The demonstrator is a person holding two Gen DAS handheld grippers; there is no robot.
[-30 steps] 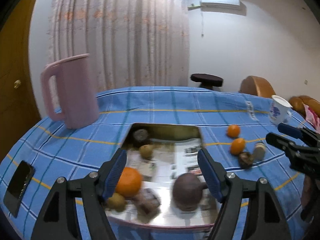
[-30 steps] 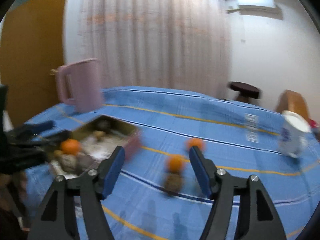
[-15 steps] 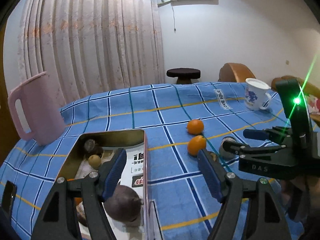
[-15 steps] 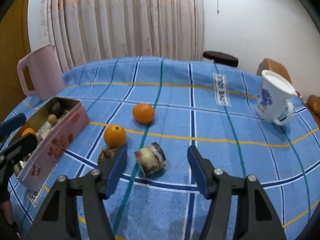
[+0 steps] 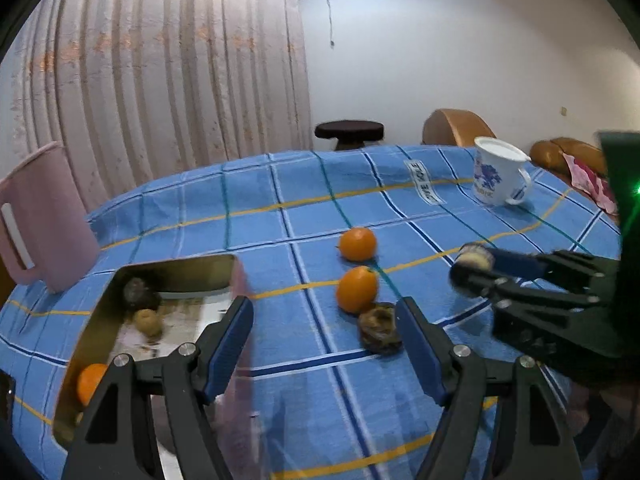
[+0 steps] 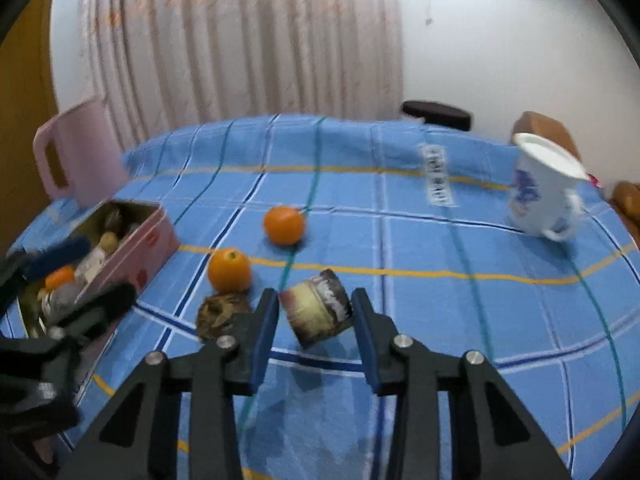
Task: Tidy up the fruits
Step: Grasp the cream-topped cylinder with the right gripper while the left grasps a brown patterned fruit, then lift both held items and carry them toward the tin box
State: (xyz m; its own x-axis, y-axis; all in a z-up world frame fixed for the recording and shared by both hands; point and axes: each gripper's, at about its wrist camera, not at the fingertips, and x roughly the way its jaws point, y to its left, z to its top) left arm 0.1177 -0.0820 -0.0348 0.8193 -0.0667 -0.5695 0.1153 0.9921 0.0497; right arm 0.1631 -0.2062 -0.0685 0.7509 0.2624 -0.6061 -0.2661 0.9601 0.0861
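Two oranges (image 5: 357, 243) (image 5: 357, 289) and a brown dried fruit (image 5: 378, 328) lie on the blue checked cloth. A pink tin (image 5: 238, 276) at the left holds several fruits, one of them an orange (image 5: 91, 382). My left gripper (image 5: 324, 342) is open and empty, hovering between the tin and the dried fruit. My right gripper (image 6: 314, 316) is shut on a small cylinder-shaped piece (image 6: 316, 312), lifted slightly off the cloth; in the left wrist view it shows at the right (image 5: 472, 266). The oranges (image 6: 284, 225) (image 6: 229, 270) and the dried fruit (image 6: 219, 314) lie to its left.
A pink jug (image 5: 38, 220) stands at the far left behind the tin. A white mug with blue print (image 5: 496, 176) stands at the far right. A dark stool (image 5: 349, 133) and a brown chair (image 5: 456, 128) are beyond the table.
My right gripper has closed around the cylinder-shaped piece and raised it a little. My left gripper has swung further right, away from over the tin.
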